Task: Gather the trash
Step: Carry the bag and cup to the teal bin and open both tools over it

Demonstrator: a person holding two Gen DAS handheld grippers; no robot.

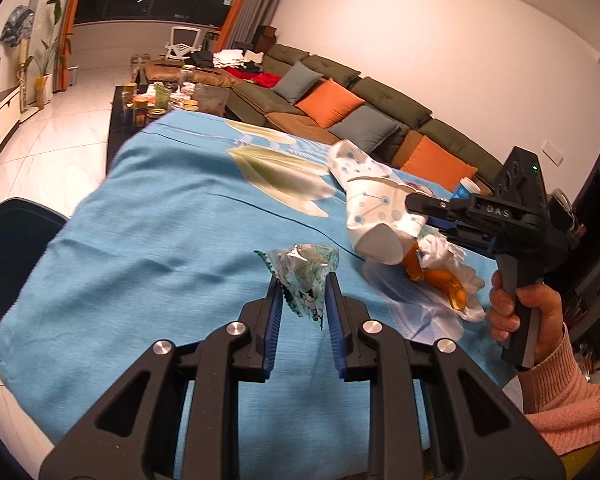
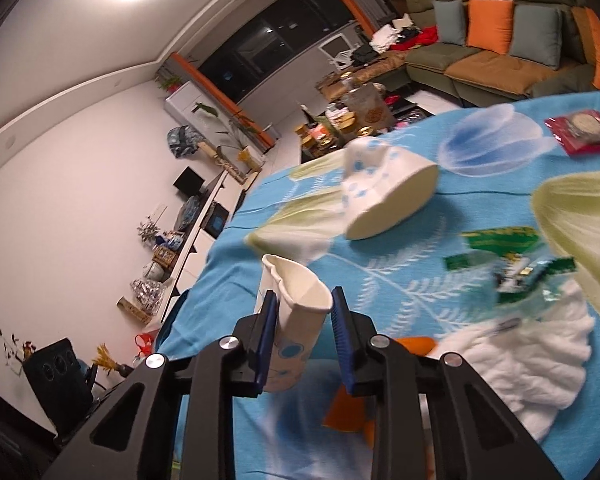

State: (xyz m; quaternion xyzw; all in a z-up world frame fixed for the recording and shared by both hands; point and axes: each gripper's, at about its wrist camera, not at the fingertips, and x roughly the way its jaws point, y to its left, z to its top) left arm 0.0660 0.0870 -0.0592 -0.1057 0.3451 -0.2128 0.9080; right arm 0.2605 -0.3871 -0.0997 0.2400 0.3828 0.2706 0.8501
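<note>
We hold two grippers, each with two blue ribbed pads. Our left gripper (image 1: 303,300) pinches one crinkled green-and-clear plastic wrapper (image 1: 305,276), lifted above the table. Our right gripper (image 2: 305,320) is pressed onto one crushed paper cup (image 2: 290,320), white with blue dots, its rim creased. A second dented paper cup (image 2: 384,196) lies on its side farther along the blue floral tablecloth (image 2: 400,264). Near the right gripper rest one rumpled white tissue (image 2: 532,364), orange peel pieces (image 2: 346,412), another green wrapper (image 2: 508,260) and one red packet (image 2: 580,132).
</note>
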